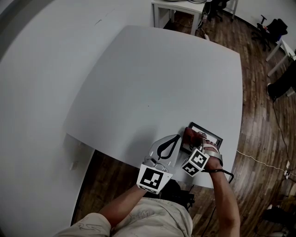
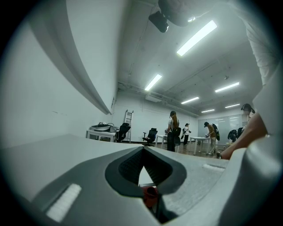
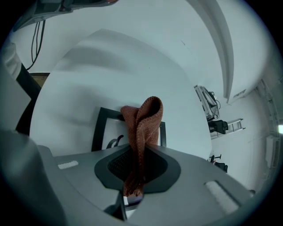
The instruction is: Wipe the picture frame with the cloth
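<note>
Here, item by item.

Right gripper [image 3: 140, 149]: the jaws are closed on the cloth [image 3: 143, 126], a rust-brown knit strip. They pinch it in a fold that rises past the tips and droops back between the pads.

Frame [image 3: 100, 128]: dark border, white inside. It lies flat on the table [image 1: 162, 83], just beyond the right gripper's tips. Seen from that gripper, the cloth hangs across the middle of the frame and hides part of its far edge. Whether cloth and frame touch cannot be told.

Left gripper [image 2: 142, 150]: the jaws meet at the tips and grip nothing. It is held low over the table, just left of the right gripper, with its tips close beside the frame's near corner.

Beyond both grippers: bare white tabletop.

Off the table, right of the right gripper: wooden floor [image 1: 259, 92] with a pale cable [image 1: 259, 159].

Farther ahead: a second white table [image 1: 178, 7] and dark office chairs [image 1: 273, 28].

Ahead of the left gripper, well apart: a ladder [image 2: 128, 119] against the wall and several standing people [image 2: 172, 132].
</note>
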